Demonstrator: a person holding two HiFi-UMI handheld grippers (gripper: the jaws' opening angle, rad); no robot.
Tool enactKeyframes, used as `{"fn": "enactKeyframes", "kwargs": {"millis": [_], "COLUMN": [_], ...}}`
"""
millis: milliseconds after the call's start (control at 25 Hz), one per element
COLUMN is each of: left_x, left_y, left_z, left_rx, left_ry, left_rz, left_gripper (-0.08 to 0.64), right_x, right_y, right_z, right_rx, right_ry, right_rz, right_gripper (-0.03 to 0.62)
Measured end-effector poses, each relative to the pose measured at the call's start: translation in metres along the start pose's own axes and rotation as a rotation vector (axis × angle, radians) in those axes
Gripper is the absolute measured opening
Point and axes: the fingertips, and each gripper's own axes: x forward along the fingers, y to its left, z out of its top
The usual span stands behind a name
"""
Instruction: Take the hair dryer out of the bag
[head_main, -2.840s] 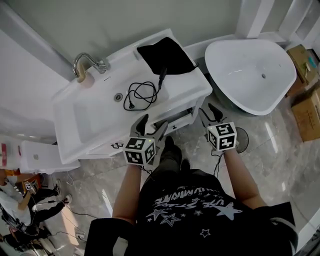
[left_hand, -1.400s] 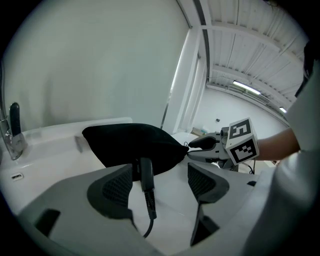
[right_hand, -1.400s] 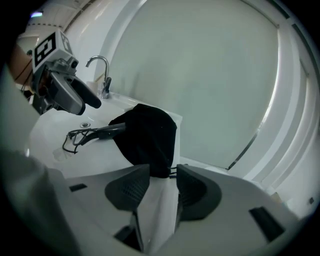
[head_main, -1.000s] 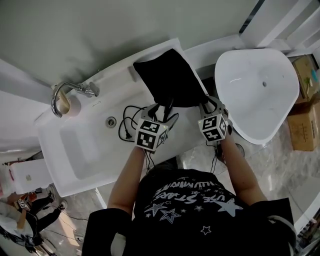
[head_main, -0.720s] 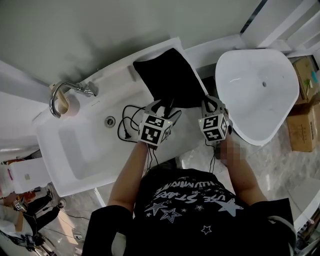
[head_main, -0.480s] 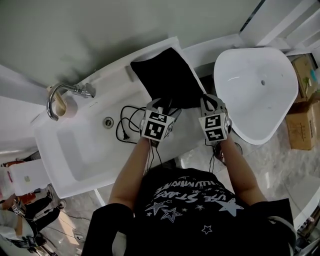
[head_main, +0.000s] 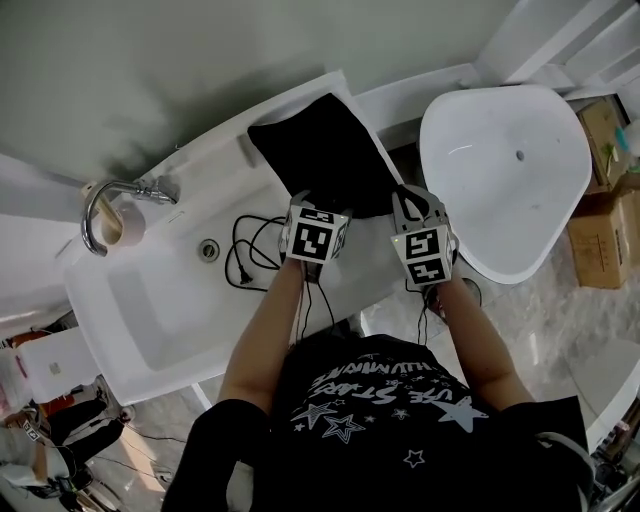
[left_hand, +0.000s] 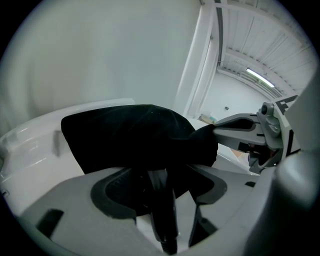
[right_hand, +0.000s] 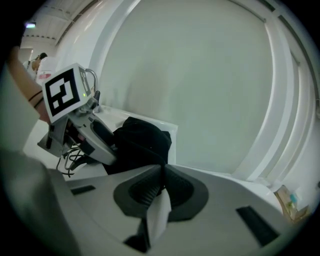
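The hair dryer (left_hand: 162, 215) is still almost wholly inside the black bag (head_main: 318, 150). Only its dark handle pokes out of the bag's mouth, straight into the left claw (left_hand: 160, 195), with the cord (head_main: 250, 255) trailing off on the worktop (head_main: 370, 250) to that claw's left. Within the last second the right claw (right_hand: 161, 187) has gone from partly spread to pinched tight on the bag's near corner, and the cloth bunches up at its tips. The left claw, a second ago short of the bag, has pushed in and dipped until the handle stands between its jaws. Those jaws are wide and only now beginning to close, the pads not yet on the handle. By my reading the bag is now anchored, so once the left claw bites, the dryer can be drawn back out.
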Motion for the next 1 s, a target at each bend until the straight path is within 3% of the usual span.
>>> {"fn": "enactKeyframes", "kwargs": {"millis": [560,760,1000], "left_x": [0.025,0.019,0.012], "left_y": [0.015,0.017,0.011], "left_z": [0.003,0.005,0.007], "left_rx": [-0.054,-0.062,-0.034], "left_ry": [0.037,0.018,0.016], "left_rz": [0.068,0.054,-0.023], "left_gripper": [0.229,0.216,0.213], "right_x": [0.002,0.003,0.006], "right_y": [0.001,-0.001,-0.005], "right_z": [-0.001,0.0,0.0], "right_rx": [0.009,0.014,0.023], "right_ry": [0.007,0.002,0.003], "right_rz": [0.012,0.008,-0.001], "right_gripper": [0.029,0.029,0.028]}}
